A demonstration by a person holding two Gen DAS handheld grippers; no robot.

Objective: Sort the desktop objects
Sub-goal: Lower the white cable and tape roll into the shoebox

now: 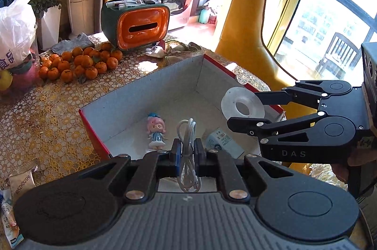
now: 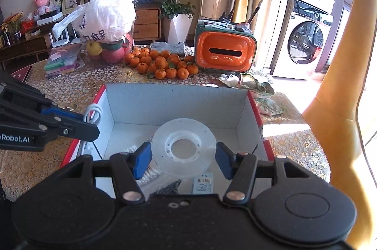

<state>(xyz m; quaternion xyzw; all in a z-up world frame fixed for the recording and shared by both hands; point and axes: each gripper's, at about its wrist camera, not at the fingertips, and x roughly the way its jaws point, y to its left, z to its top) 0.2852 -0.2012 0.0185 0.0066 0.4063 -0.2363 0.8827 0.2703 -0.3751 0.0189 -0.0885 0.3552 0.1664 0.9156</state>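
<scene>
My left gripper [image 1: 187, 151] is shut on a coiled white cable [image 1: 187, 144] and holds it over the near edge of an open red-and-white cardboard box [image 1: 141, 87]. My right gripper [image 2: 183, 157] is shut on a clear tape roll [image 2: 183, 147] above the same box [image 2: 179, 97]; the roll also shows in the left wrist view [image 1: 242, 106]. Inside the box lie a pink-haired doll [image 1: 156, 132], a white labelled packet [image 1: 223, 141], cotton swabs [image 2: 147, 173] and a dark item [image 2: 168, 188]. The cable shows at the box's left wall [image 2: 93, 113].
A pile of mandarins [image 2: 162, 64], an orange-and-green tissue box with pens [image 2: 223, 50], a white plastic bag over fruit [image 2: 103, 17], stacked booklets [image 2: 61, 64] and a crumpled cloth [image 2: 261, 87] sit on the patterned tablecloth behind the box. Snack packets [image 1: 21, 181] lie near left. A yellow chair [image 2: 339, 61] stands right.
</scene>
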